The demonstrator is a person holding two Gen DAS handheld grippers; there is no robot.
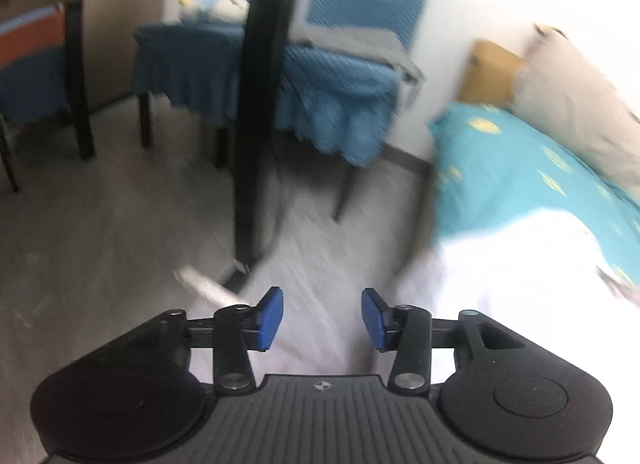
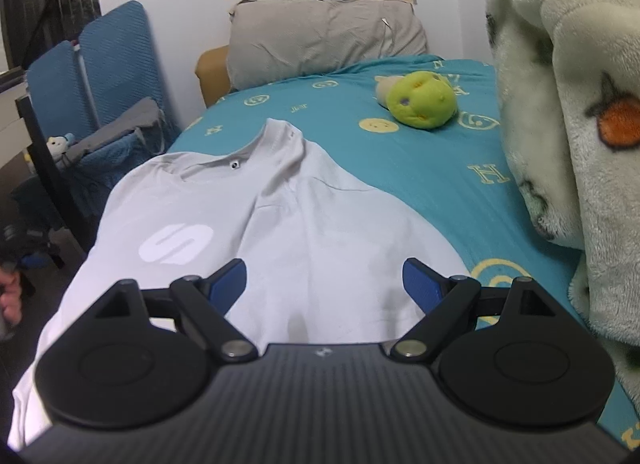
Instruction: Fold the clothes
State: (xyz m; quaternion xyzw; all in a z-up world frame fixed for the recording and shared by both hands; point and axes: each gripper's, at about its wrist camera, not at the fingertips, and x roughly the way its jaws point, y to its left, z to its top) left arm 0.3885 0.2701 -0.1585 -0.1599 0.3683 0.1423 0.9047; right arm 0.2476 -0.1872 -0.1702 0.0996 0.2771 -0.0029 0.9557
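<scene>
On the bed [image 2: 440, 184], your white T-shirt [image 2: 304, 224] lay partly folded; your left hand-held gripper [image 1: 322, 320] and right hand-held gripper [image 2: 324, 284] gaped empty, folds remaining.

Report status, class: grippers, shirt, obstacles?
Left gripper open, empty. Right gripper open over white T-shirt, flat on bed. Green plush toy beyond, clear.

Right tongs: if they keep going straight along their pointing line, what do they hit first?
Most likely the white T-shirt spread on the bed: the right tongs stand open directly above its lower half, nothing between. Depth is hard to judge.
</scene>
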